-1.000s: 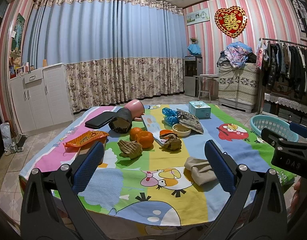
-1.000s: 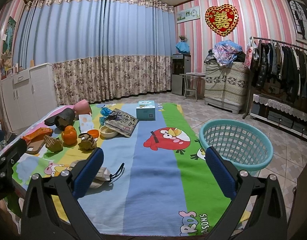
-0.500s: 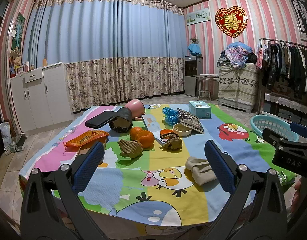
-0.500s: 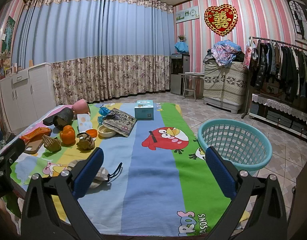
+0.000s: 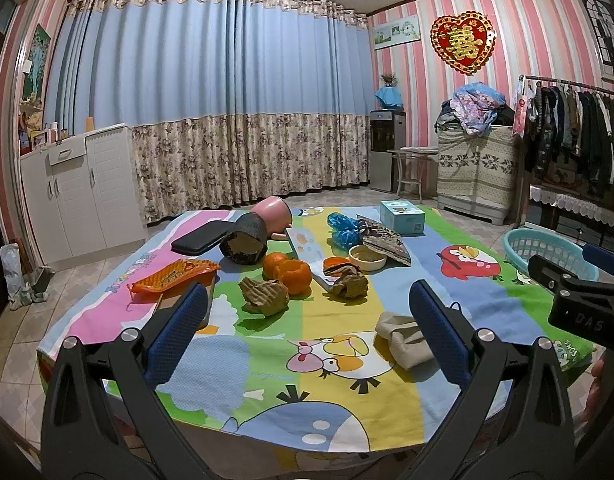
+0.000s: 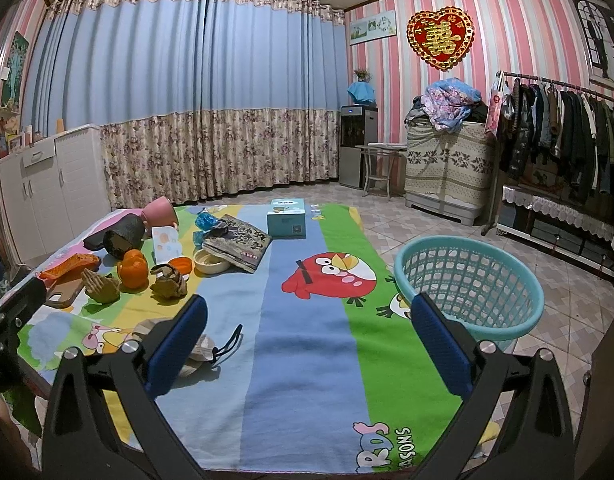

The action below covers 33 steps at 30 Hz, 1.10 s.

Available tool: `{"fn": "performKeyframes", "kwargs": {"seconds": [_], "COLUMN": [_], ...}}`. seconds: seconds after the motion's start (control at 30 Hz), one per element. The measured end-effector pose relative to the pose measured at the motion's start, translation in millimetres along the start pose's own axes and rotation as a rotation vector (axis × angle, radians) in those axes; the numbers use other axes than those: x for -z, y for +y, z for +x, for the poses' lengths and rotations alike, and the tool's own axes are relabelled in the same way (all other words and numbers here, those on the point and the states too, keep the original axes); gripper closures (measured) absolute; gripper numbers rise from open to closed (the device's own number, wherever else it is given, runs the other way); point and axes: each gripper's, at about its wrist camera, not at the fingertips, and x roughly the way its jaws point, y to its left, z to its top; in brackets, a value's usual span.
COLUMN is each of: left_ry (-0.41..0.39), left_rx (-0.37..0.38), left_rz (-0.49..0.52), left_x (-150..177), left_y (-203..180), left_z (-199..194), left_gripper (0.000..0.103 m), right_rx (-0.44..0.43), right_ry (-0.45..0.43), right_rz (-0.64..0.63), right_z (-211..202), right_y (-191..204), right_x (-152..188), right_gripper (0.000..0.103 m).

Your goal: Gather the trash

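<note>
Both grippers hover level above the near edge of the worktop (image 5: 339, 416), which is covered by a cartoon-bird cloth, and both point across it toward the curtained wall. The left gripper (image 5: 307, 320) has its jaws spread wide with nothing between them; the right gripper (image 6: 309, 322) is likewise wide open and empty. The right gripper's body shows at the right edge of the left view.

Just beyond the right gripper's right finger stands the teal basket (image 6: 469, 282), off the worktop's right side. Ahead of the left gripper lies the clutter. Nearest, beside its right finger, sits a beige crumpled cloth (image 5: 403, 338). Farther ahead between the fingers lie two crumpled brown paper wads (image 5: 267, 296) (image 5: 349, 284), with two oranges (image 5: 293, 274) just behind them. To the front left lies an orange snack wrapper (image 5: 173, 276). Beyond are a dark tipped-over pot (image 5: 243, 242), a pink cup (image 5: 271, 210), a small bowl (image 5: 367, 256), a blue plastic bag (image 5: 343, 228) and a light blue box (image 5: 401, 216), all well ahead of both grippers.
</note>
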Motion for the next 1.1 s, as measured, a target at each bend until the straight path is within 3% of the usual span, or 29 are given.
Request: {"fn": "performKeyframes", "kwargs": {"seconds": [0.63, 1.1], "left_ry": [0.001, 0.071], "left_rx": [-0.052, -0.065], "left_rz": [-0.003, -0.039], "left_x": [6, 13], "left_y": [26, 54], "left_z": [17, 44], "left_gripper": [0.005, 0.005], "right_rx": [-0.029, -0.062], "right_ry": [0.018, 0.148], "right_rz": [0.036, -0.089], "right_z": [11, 42], "right_y": [0, 62], "right_x": [2, 10], "right_gripper": [0.004, 0.004]}}
